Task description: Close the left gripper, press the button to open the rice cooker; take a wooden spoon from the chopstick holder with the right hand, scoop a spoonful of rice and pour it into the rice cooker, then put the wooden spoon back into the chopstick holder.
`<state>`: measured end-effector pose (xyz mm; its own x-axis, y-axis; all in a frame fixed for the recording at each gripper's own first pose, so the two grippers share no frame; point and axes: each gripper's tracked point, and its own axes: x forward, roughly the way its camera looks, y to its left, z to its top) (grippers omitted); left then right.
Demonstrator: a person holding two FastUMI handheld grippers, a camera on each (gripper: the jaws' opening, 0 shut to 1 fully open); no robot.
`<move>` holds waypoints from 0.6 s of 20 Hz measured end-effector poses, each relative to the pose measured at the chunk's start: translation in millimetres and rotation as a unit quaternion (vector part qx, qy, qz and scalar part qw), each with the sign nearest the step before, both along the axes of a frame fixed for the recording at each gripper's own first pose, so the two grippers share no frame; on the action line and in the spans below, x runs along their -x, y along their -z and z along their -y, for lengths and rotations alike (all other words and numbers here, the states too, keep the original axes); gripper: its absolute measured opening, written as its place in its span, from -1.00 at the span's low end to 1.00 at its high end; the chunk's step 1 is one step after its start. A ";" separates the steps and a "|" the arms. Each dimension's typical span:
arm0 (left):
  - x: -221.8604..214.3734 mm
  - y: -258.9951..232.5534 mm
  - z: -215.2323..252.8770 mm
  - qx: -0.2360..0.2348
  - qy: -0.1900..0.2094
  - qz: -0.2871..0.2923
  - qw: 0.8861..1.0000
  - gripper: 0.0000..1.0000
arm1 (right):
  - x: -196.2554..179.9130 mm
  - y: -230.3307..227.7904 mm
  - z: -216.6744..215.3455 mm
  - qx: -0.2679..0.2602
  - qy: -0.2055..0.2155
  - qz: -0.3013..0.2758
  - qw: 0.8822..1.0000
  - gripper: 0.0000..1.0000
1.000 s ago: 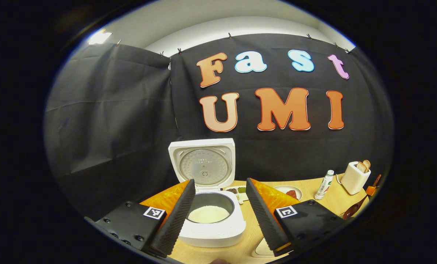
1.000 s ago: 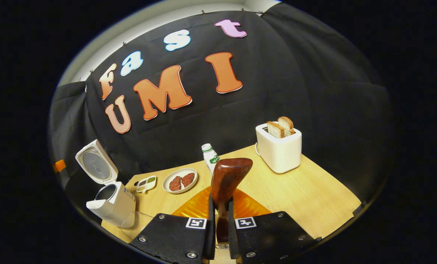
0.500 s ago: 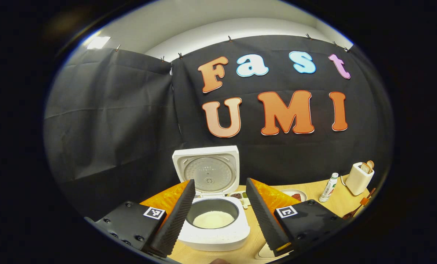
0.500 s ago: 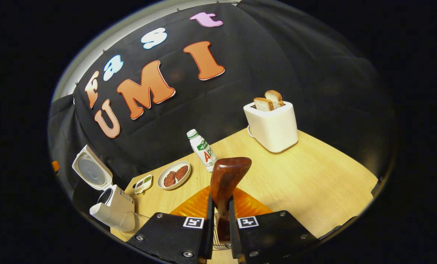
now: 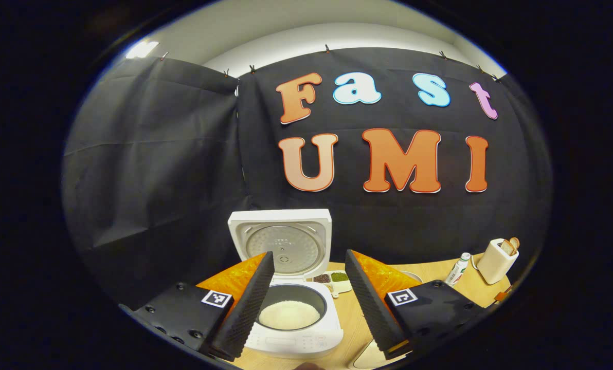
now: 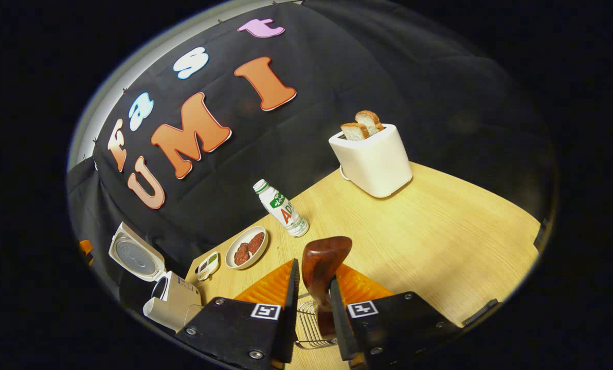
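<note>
In the right gripper view we see the right gripper (image 6: 311, 303) with its 2 fingers parted a little around the wooden spoon (image 6: 323, 267). The spoon stands upright between them, bowl end up, and we cannot tell whether either finger touches it. Its lower end drops into the wire chopstick holder (image 6: 310, 329), which sits just below the fingers on the near part of the table (image 6: 440, 241).

Farther out, a small bottle with a green cap (image 6: 282, 208) stands near the middle of the table. Just left of it is a white plate with 2 brown patties (image 6: 247, 247), and left of that a small divided dish (image 6: 206, 265). At the far right a white toaster (image 6: 372, 159) holds 2 slices of bread. At the near left stands the white rice cooker (image 6: 173, 303), its lid raised.

In the left gripper view the left gripper (image 5: 306, 298) has its 2 fingers wide apart and holds nothing. Between them, straight ahead, we see the rice cooker (image 5: 299, 329) with the lid tipped up and back, and white rice (image 5: 289, 314) lying in the inner pot. The divided dish (image 5: 332, 278) sits just behind the cooker, and the bottle (image 5: 456, 269) and toaster (image 5: 497, 260) are well off to the right.
</note>
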<state>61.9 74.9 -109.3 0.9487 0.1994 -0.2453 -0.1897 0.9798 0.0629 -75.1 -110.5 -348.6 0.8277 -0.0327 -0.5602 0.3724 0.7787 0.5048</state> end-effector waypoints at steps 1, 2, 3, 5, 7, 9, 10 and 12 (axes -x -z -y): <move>-10.0 -2.0 -5.0 0.004 -0.004 -0.008 1.000 0.89 | 3.1 -2.4 2.9 0.010 -0.003 -0.003 1.000 -0.34; -14.7 -3.6 -12.7 0.006 -0.015 -0.014 1.000 0.82 | 5.1 -6.0 5.2 0.019 -0.008 -0.007 1.000 -0.02; -24.0 -6.6 -20.0 0.008 -0.022 -0.020 1.000 0.89 | 7.9 -8.8 4.0 0.022 -0.016 -0.014 1.000 0.19; -39.5 -13.1 -27.7 0.015 -0.028 -0.024 0.999 0.89 | 14.4 -18.2 7.0 0.048 -0.027 -0.022 0.998 0.53; -60.4 -23.4 -40.3 0.010 -0.034 -0.021 0.999 0.83 | 21.1 -31.6 17.0 0.095 -0.033 -0.023 0.995 0.80; -81.4 -35.1 -48.6 0.011 -0.035 -0.017 0.999 0.83 | 24.0 -53.9 25.1 0.131 -0.036 -0.014 0.991 0.87; -91.6 -40.9 -52.3 0.013 -0.036 -0.015 0.999 0.89 | 25.9 -66.0 29.5 0.145 -0.035 -0.009 0.989 0.88; -114.1 -51.1 -61.1 0.016 -0.037 -0.011 0.999 0.89 | 31.9 -93.4 40.1 0.162 -0.025 0.006 0.986 0.89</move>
<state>176.0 136.0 -58.1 0.9260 0.2609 -0.2728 -0.2609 0.9647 0.0367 -107.0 -150.7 -255.2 0.8391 -0.1676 -0.5176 0.3254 0.9170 0.2306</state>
